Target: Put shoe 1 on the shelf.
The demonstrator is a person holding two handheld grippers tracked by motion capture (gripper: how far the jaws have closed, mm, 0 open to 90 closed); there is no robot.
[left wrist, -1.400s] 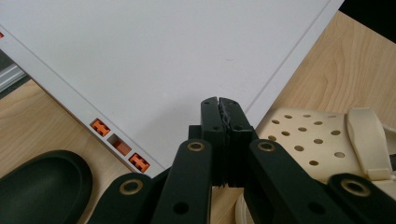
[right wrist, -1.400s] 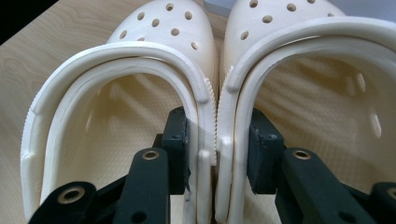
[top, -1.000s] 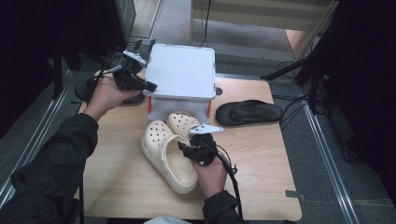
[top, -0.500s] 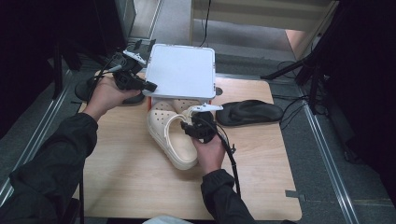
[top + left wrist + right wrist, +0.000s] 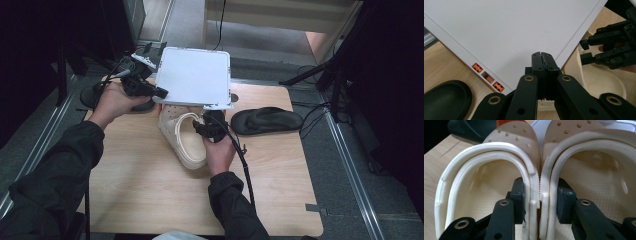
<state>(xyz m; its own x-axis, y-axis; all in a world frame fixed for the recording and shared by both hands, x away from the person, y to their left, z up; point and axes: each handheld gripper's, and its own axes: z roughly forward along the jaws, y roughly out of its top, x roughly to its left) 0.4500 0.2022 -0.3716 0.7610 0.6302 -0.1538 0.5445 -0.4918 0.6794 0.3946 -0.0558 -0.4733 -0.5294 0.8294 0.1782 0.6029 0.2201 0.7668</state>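
While the pair of cream clogs (image 5: 536, 170) sits pinched by its touching inner walls in the right claw (image 5: 540, 202), toes pushed under the white lid (image 5: 195, 75), the left claw (image 5: 541, 62) is pressed together on that lid's edge, holding it raised; a black sandal (image 5: 265, 120) lies on the desk (image 5: 150, 200) just beside the right claw.

A lab-like recording bay: a bare wooden table (image 5: 150, 200) ringed by dark stands, cables (image 5: 310, 107) and grey floor.
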